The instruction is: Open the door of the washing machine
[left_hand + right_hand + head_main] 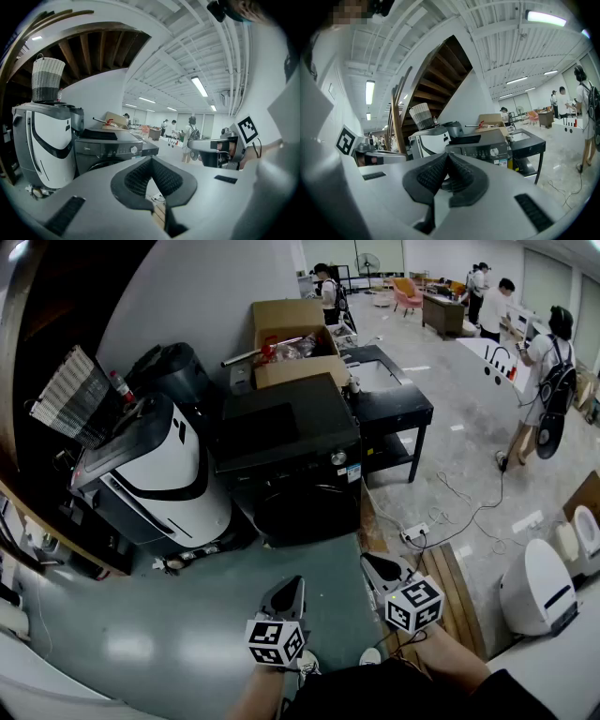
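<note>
The dark front-loading washing machine (pixel 291 456) stands ahead of me on the floor, its round door (pixel 305 510) closed and facing me. It also shows in the left gripper view (pixel 105 151) and in the right gripper view (pixel 480 146). My left gripper (pixel 289 592) hangs low in front of the machine, well short of it, jaws shut on nothing (pixel 151 160). My right gripper (pixel 380 568) is beside it to the right, also shut and empty (pixel 447 157). Neither gripper touches the machine.
A white and grey appliance (pixel 159 474) with a woven basket on top stands left of the machine. Behind are a cardboard box (pixel 295 343) and a black sink table (pixel 394 409). A power strip with cables (pixel 415 532), wooden boards (pixel 450 587) and people lie to the right.
</note>
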### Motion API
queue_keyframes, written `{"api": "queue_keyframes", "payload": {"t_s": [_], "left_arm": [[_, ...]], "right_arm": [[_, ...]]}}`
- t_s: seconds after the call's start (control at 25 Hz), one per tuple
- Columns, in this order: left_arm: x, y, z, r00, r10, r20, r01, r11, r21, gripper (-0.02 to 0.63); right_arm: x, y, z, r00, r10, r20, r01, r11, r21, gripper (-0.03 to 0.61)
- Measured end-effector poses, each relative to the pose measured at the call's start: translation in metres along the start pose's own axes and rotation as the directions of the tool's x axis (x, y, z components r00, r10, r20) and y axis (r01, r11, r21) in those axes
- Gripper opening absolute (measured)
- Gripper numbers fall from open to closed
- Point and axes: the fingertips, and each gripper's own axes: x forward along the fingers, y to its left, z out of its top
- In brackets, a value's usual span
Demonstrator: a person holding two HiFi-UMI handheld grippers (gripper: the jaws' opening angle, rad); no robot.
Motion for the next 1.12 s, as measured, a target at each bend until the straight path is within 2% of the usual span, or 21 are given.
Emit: {"api": "queue_keyframes", "payload": {"t_s": [0.56, 0.8, 1.12], "left_arm": [[0.007, -0.016, 0.005, 1.0, 0.014, 0.026, -0.013, 1.0, -0.002, 0.018], [0.013, -0.028, 0.007, 0.998, 0.044, 0.037, -0.045, 0.999, 0.002, 0.018], [0.024, -0.037, 0.011, 0.998, 0.05, 0.028, -0.05, 0.999, 0.007, 0.018]], "right_arm": [[-0.01, -0.013, 0.006, 0.999, 0.034, 0.032, -0.034, 0.999, -0.01, 0.017], [-0.021, -0.028, 0.006, 0.997, 0.067, 0.036, -0.067, 0.998, -0.01, 0.017], [-0.026, -0.05, 0.009, 0.998, 0.055, 0.042, -0.056, 0.998, 0.015, 0.017]]}}
